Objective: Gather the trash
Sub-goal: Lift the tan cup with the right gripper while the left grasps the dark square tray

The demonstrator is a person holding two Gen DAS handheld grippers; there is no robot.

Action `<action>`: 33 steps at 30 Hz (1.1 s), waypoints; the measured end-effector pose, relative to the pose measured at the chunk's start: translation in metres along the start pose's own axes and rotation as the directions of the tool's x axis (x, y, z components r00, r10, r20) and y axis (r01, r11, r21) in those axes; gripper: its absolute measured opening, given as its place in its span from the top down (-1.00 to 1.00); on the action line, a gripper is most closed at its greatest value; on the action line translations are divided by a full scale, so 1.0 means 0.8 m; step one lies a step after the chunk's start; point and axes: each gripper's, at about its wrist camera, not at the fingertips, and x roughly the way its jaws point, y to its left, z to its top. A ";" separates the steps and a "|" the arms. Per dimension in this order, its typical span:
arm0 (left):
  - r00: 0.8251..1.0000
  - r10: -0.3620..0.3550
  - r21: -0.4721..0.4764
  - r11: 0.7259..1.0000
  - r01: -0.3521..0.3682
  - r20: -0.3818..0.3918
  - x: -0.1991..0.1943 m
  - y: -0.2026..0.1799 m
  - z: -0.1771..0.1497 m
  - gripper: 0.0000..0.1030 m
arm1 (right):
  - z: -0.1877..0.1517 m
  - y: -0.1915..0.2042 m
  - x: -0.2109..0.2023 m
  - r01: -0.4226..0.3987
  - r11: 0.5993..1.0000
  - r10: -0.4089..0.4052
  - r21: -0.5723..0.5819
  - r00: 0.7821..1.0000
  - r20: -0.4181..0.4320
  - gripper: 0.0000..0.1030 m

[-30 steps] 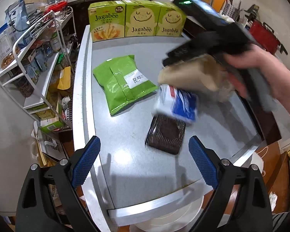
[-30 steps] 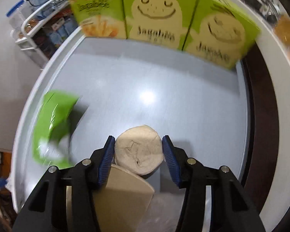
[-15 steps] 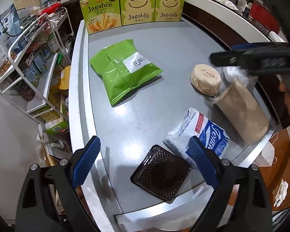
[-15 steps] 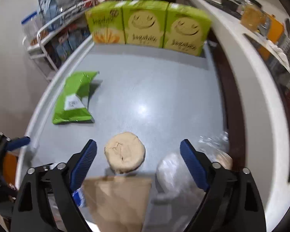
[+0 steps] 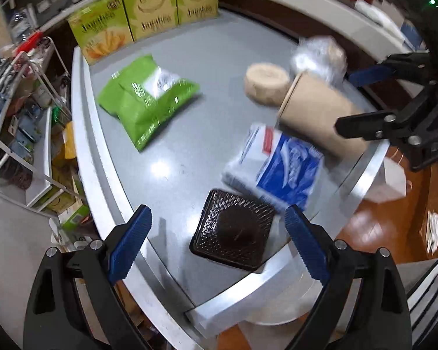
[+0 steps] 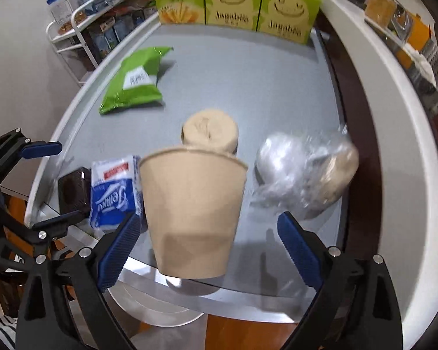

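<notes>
Surface: grey metal-edged counter [image 6: 248, 67], backed by green snack boxes [image 6: 233, 0].
Cup: tan paper cup [image 6: 191, 213] is seen lying on its side at the near edge, between spread jaws of right gripper [image 6: 207, 250], untouched.
Left gripper [image 5: 216, 245]: jaws held apart above black plastic tray [image 5: 233, 230].

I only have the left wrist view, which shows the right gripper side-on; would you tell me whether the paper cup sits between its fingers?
Observer: Yes. The paper cup lies on its side between the open right gripper fingers, base toward the camera.
Operator: Is either finger touching it?
Observer: The right finger stands clear of it. The left finger is very close, and I cannot tell whether it touches.
Operator: Where is the plastic-wrapped bundle?
Observer: The plastic-wrapped bundle lies beyond the right finger, outside the gap.
</notes>
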 end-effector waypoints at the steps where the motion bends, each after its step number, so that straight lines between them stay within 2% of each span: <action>1: 1.000 0.005 0.004 1.000 -0.005 -0.006 0.005 0.001 0.000 -0.81 | -0.001 0.000 0.002 -0.001 1.000 0.001 0.004 1.000 0.002 -0.80; 4: 1.000 0.002 0.006 1.000 -0.002 -0.019 0.011 -0.001 -0.002 -0.46 | -0.004 -0.002 0.008 0.000 1.000 0.000 0.018 1.000 -0.004 -0.80; 11: 1.000 -0.005 -0.009 1.000 0.005 0.005 0.007 -0.006 -0.003 -0.08 | -0.005 -0.004 0.020 -0.047 0.997 0.049 0.066 0.998 -0.026 -0.77; 12: 1.000 -0.006 -0.012 1.000 0.006 0.006 0.007 -0.007 -0.004 -0.07 | -0.005 -0.002 0.021 -0.047 0.997 0.049 0.056 0.998 -0.029 -0.65; 13: 1.000 -0.003 -0.020 1.000 0.003 0.007 0.006 -0.006 -0.005 -0.07 | -0.005 0.001 0.022 -0.048 0.998 0.049 0.044 0.998 -0.031 -0.35; 14: 1.000 -0.004 -0.025 1.000 0.004 0.008 0.006 -0.006 -0.005 -0.06 | -0.005 0.004 0.023 -0.049 0.998 0.051 0.033 0.998 -0.035 -0.19; 15: 1.000 -0.007 -0.034 0.999 0.007 0.006 0.006 -0.005 -0.006 -0.06 | -0.006 0.006 0.026 -0.052 0.998 0.054 0.027 0.997 -0.051 -0.13; 17: 1.000 -0.011 -0.039 0.999 0.011 -0.005 0.005 -0.005 -0.006 -0.08 | -0.005 0.009 0.029 -0.043 0.999 0.043 0.012 0.997 -0.067 -0.15; 18: 1.000 -0.006 -0.041 0.999 0.006 -0.008 0.006 -0.004 -0.005 -0.12 | -0.005 0.012 0.029 -0.033 0.999 0.033 -0.002 0.997 -0.067 -0.34; 19: 1.000 0.005 -0.043 0.999 -0.006 -0.013 0.006 -0.003 -0.005 -0.31 | -0.005 0.014 0.027 -0.018 1.000 0.017 -0.010 0.998 -0.063 -0.62; 20: 1.000 0.013 -0.040 0.999 -0.013 -0.006 0.005 -0.003 -0.006 -0.46 | -0.005 0.016 0.024 0.001 1.000 -0.002 -0.018 0.999 -0.047 -0.70; 21: 1.000 0.018 -0.036 0.999 -0.018 -0.001 0.005 -0.002 -0.006 -0.48 | -0.006 0.018 0.018 0.015 0.999 -0.015 -0.034 1.000 -0.023 -0.74; 25: 0.999 0.036 -0.027 0.999 -0.036 0.003 0.000 0.001 -0.008 -0.49 | -0.006 0.027 0.009 0.132 0.983 -0.133 -0.126 0.991 0.002 -0.75; 30: 1.000 0.010 -0.020 1.000 -0.010 0.000 0.001 0.002 -0.009 -0.50 | -0.005 0.037 -0.001 0.157 0.966 -0.154 -0.204 0.988 0.029 -0.75; 33: 1.000 0.021 0.001 1.000 -0.021 -0.004 0.003 -0.002 -0.008 -0.50 | -0.002 0.051 0.001 0.206 0.938 -0.200 -0.280 0.979 0.050 -0.75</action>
